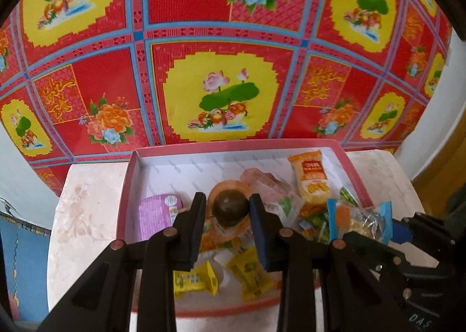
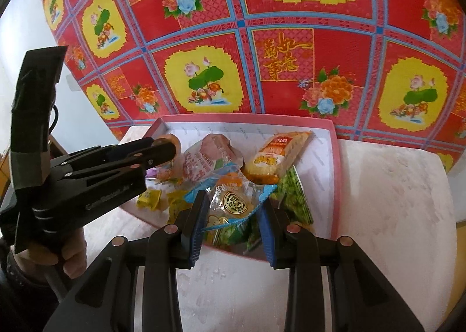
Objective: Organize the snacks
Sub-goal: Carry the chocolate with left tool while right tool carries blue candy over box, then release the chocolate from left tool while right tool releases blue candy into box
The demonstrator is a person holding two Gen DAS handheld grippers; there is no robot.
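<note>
While both grippers hang over the pink-rimmed box [image 1: 132, 186] on the pale table [image 2: 393, 192], the left gripper [image 1: 224, 209] pinches a dark round snack in an orange cup [image 1: 230, 211] — the right gripper [image 2: 236, 209] pinches a blue-edged pastry packet [image 2: 233, 203]; yellow candies [image 1: 250, 276] lie inside the box below.

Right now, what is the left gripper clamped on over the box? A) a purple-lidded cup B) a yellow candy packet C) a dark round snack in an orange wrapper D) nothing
C: in the left wrist view the left gripper has its pads against both sides of the dark round snack in its orange wrapper, above the pink-rimmed box; the purple-lidded cup lies apart to its left.
</note>
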